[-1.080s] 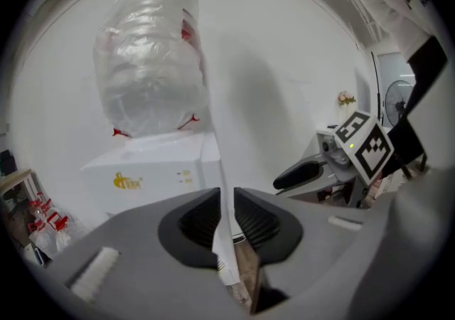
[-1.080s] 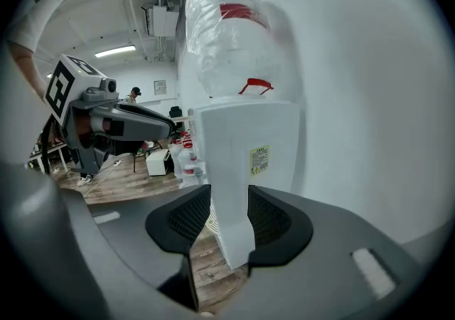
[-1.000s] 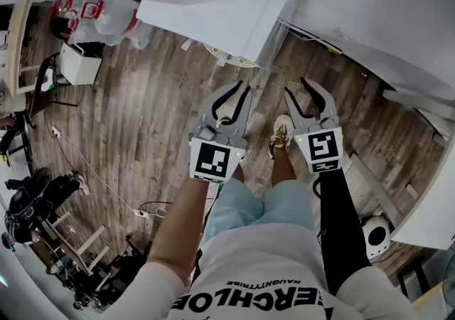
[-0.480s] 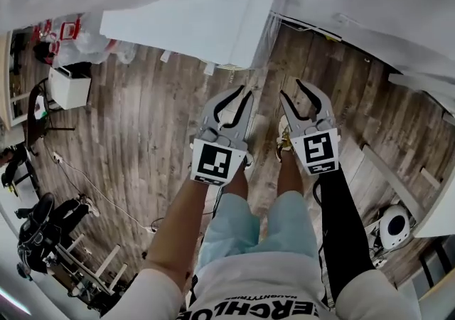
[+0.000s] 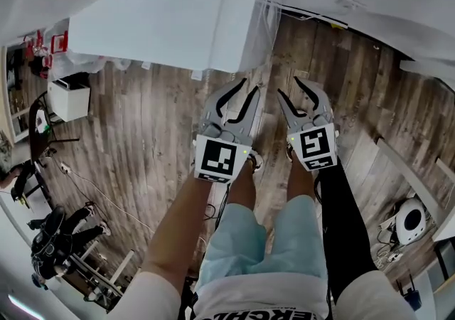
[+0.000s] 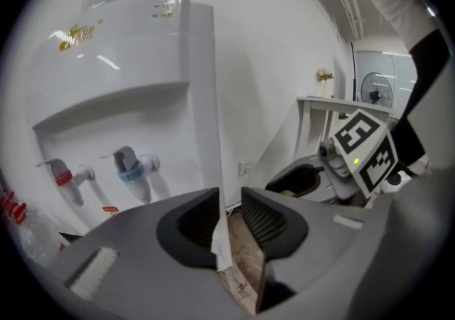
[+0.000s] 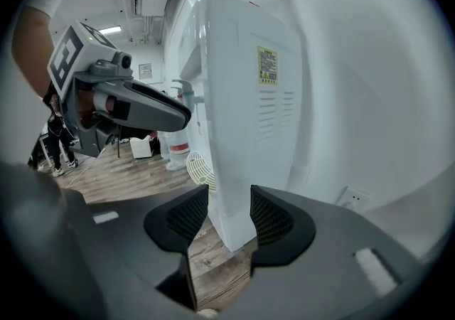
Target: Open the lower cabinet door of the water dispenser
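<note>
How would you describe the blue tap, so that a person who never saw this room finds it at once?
Find the tall white water dispenser, the biggest thing in the left gripper view. In the recess on its front, two taps hang side by side. The blue tap is the one nearer the dispenser's corner; the red tap is farther left.

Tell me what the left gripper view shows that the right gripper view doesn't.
Only the left gripper view: the red tap, blue tap and right gripper. Only the right gripper view: the yellow label, vents and left gripper. Both: the dispenser, wood floor, and empty jaws that have just been opening.
</note>
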### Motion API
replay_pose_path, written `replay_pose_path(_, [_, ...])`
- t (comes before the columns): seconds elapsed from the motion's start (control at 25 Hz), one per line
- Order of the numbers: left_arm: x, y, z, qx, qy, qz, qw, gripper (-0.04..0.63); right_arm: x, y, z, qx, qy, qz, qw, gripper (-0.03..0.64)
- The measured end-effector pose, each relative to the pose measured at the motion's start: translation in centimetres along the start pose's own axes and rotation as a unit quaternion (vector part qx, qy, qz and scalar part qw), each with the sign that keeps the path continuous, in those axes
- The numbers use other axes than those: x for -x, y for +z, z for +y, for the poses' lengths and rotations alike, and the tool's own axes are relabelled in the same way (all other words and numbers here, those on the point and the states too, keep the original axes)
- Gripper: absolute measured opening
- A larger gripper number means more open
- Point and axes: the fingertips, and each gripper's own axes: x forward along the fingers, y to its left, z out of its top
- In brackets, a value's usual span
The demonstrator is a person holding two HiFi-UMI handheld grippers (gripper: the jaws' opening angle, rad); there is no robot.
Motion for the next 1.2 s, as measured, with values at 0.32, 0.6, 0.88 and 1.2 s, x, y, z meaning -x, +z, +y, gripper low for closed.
replay_pose_path(0.32, [-1.1,-3.9,1.1,0.013,0.011,0.020,0.9996,0.127,-5.1,-2.7,0.4,-0.006,0.010,0.004,1.000,0.175])
replay_pose_path(0.6, [-1.2,-6.1,2.5,0.019,0.019,0.036,0.9990,0.140,-9.2,-6.1,0.6,0.016,0.017,0.034,0.999,0.184])
replay_pose_path(0.88, [-1.7,-7.4,2.8,0.023,0.014,0.048,0.9985,0.160,-12.5,-8.4,1.2,0.029,0.029,0.063,0.997,0.184])
replay_pose_path(1.2, [-1.4,-8.4,2.8,0.024,0.012,0.056,0.9981,0.170,-15.1,-10.5,1.3,0.018,0.025,0.098,0.995,0.186])
